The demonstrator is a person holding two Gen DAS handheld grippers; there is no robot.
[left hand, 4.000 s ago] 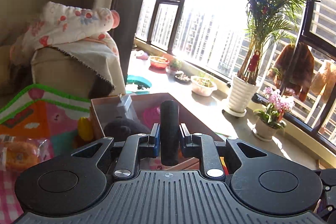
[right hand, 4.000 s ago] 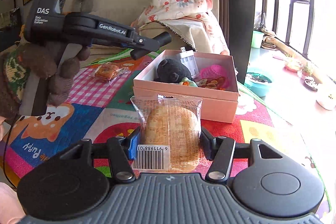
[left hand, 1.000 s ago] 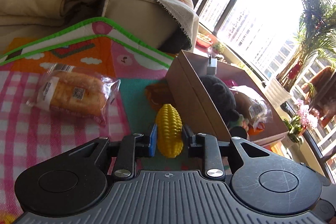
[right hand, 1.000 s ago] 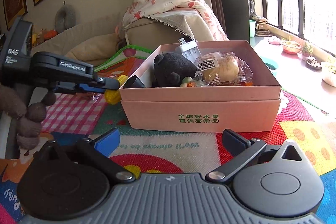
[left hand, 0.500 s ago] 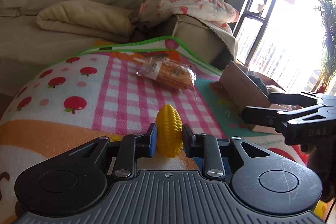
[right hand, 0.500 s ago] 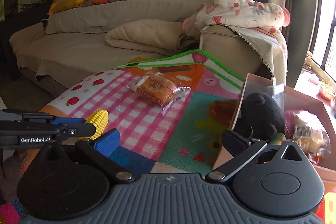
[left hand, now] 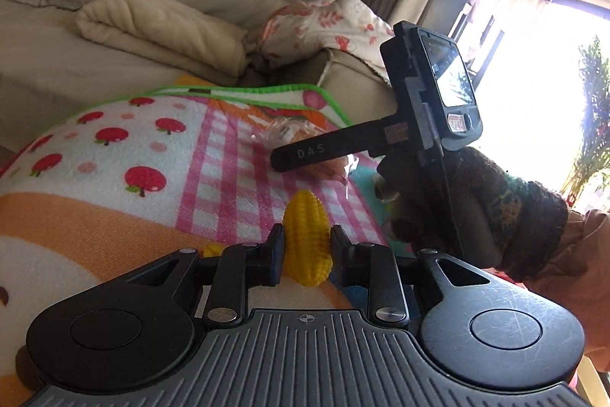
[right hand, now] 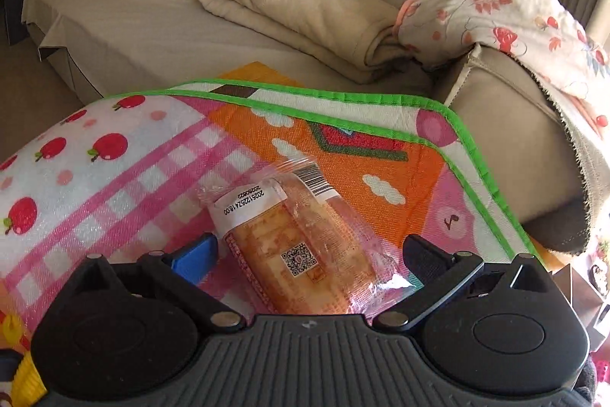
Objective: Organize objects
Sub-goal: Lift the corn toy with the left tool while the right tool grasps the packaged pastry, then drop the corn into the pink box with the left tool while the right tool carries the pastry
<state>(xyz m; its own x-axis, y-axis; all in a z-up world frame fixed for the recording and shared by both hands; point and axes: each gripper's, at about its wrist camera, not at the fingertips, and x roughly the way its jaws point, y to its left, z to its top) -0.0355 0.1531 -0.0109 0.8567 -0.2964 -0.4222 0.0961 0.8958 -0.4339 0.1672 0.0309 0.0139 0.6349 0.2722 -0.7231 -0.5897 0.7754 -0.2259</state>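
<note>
On the play mat point(right hand: 114, 178), we are straddling a wrapped bread packet point(right hand: 297, 246) with our right gripper point(right hand: 309, 254), fingers apart. Our left gripper point(left hand: 305, 248) is clamping a toy corn cob point(left hand: 307, 239) above the mat, the right gripper's handle crossing in front; a sofa point(right hand: 152, 18) with folded blankets point(right hand: 297, 14) is standing behind.

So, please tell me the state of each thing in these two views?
Left tool: shut on the toy corn.
Toy corn: held, tip pointing forward.
Right tool: open, around the bread packet.
Bread packet: sealed, lying on the play mat, not gripped.
Beige blanket: folded on the sofa.
</note>
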